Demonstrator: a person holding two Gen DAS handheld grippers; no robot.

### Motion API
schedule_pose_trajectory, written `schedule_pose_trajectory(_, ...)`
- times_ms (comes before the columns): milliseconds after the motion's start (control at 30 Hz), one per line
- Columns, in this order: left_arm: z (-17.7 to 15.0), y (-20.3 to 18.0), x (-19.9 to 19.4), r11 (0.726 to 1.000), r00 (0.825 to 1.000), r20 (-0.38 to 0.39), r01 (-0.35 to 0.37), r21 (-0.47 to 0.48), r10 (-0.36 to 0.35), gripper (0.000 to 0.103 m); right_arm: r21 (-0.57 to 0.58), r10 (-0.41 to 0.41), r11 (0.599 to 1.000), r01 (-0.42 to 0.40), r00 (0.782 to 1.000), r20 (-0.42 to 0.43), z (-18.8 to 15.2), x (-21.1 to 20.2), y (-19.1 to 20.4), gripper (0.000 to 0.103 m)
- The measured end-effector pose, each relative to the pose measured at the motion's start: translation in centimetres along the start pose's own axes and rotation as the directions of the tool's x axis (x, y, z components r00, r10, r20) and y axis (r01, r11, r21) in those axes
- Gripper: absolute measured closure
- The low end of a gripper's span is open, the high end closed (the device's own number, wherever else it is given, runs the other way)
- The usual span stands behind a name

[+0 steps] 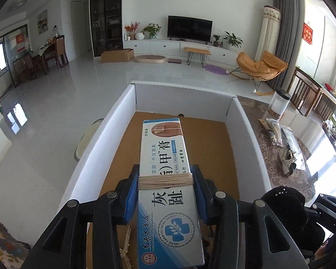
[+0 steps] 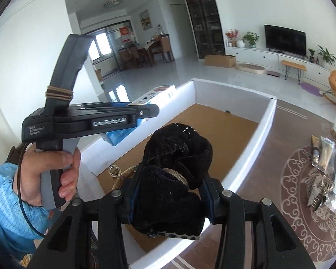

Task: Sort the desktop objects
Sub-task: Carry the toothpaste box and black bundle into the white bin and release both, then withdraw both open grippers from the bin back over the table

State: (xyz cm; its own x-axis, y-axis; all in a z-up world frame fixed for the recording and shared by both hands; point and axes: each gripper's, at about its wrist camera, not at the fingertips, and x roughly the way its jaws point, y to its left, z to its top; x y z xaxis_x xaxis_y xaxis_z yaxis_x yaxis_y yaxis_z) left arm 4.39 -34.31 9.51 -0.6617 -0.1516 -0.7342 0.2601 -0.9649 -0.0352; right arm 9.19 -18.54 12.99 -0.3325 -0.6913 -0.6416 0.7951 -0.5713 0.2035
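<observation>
My left gripper (image 1: 165, 192) is shut on a long white and blue nail cream box (image 1: 165, 179), bound with tan string, and holds it over a white-walled box (image 1: 127, 112) with a brown cardboard floor. My right gripper (image 2: 168, 192) is shut on a bunched black fabric piece (image 2: 174, 174) with small sequins, held above the near end of the same white-walled box (image 2: 264, 121). In the right wrist view the left gripper's body (image 2: 89, 123) shows at the left, gripped by a hand (image 2: 49, 172), with the cream box's end (image 2: 161, 89) poking out beyond it. The black fabric (image 1: 284, 204) also appears at the lower right of the left wrist view.
A gold beaded chain (image 2: 116, 172) lies on the box floor near its close end. To the right, on a patterned brown tabletop (image 2: 257, 201), lie several clear packets and tubes (image 2: 324, 168) and a clear canister with a black lid (image 1: 280, 103). A living room spreads beyond.
</observation>
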Motion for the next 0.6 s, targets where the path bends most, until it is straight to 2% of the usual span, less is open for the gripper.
schedule_pose_trajectory(67, -0.7, 1.2, 2.0, 1.000, 0.998, -0.061, -0.026, -0.012, 0.026, 0.059, -0.008, 0.043, 0.999, -0.044, 0.997, -0.058, -0.3, 2.8, 0.9, 0.057)
schedule_pose_trajectory(133, -1.5, 1.9, 3.9, 0.996, 0.989, -0.126, -0.084, -0.022, 0.080, 0.058, 0.003, 0.094, 0.996, -0.094, 0.988, -0.122, -1.0, 5.1, 1.4, 0.055)
schedule_pose_trajectory(167, -1.9, 2.1, 4.8, 0.993, 0.982, -0.157, -0.114, -0.026, 0.109, 0.057, 0.009, 0.100, 0.995, -0.099, 0.981, -0.165, -1.4, 6.3, 1.5, 0.049)
schedule_pose_trajectory(200, -2.2, 2.3, 5.4, 0.989, 0.974, -0.185, -0.142, -0.033, 0.133, 0.047, 0.019, 0.102, 0.995, -0.100, 0.973, -0.206, -1.8, 7.2, 1.6, 0.043)
schedule_pose_trajectory(233, -2.1, 2.2, 5.9, 0.985, 0.967, -0.203, -0.165, -0.042, 0.154, 0.036, 0.033, 0.120, 0.993, -0.116, 0.966, -0.227, -2.1, 7.8, 1.5, 0.028)
schedule_pose_trajectory(333, -1.6, 1.9, 4.8, 0.982, 0.978, -0.131, -0.174, -0.070, 0.164, 0.022, 0.041, 0.157, 0.987, -0.152, 0.974, -0.164, -2.2, 6.3, 1.1, 0.013)
schedule_pose_trajectory(433, -1.0, 0.4, 3.8, 0.987, 0.987, -0.083, -0.142, -0.078, 0.135, 0.019, 0.070, 0.134, 0.989, -0.130, 0.989, -0.063, -1.9, 3.4, -1.0, 0.013)
schedule_pose_trajectory(500, -0.7, -1.7, 2.8, 0.992, 0.994, -0.043, -0.105, -0.065, 0.102, 0.019, 0.092, 0.063, 0.994, -0.063, 0.998, 0.010, -1.7, 1.0, -3.2, 0.008)
schedule_pose_trajectory(533, -0.4, -2.8, 2.2, 0.996, 0.997, -0.024, -0.081, -0.049, 0.079, 0.019, 0.112, 0.009, 0.994, -0.014, 0.999, 0.042, -2.3, -0.3, -4.5, 0.002)
schedule_pose_trajectory(600, -0.3, -6.1, 1.0, 1.000, 1.000, 0.005, -0.021, 0.000, 0.021, 0.019, 0.168, -0.125, 0.980, 0.109, 0.988, 0.086, -3.9, -2.8, -7.5, 0.000)
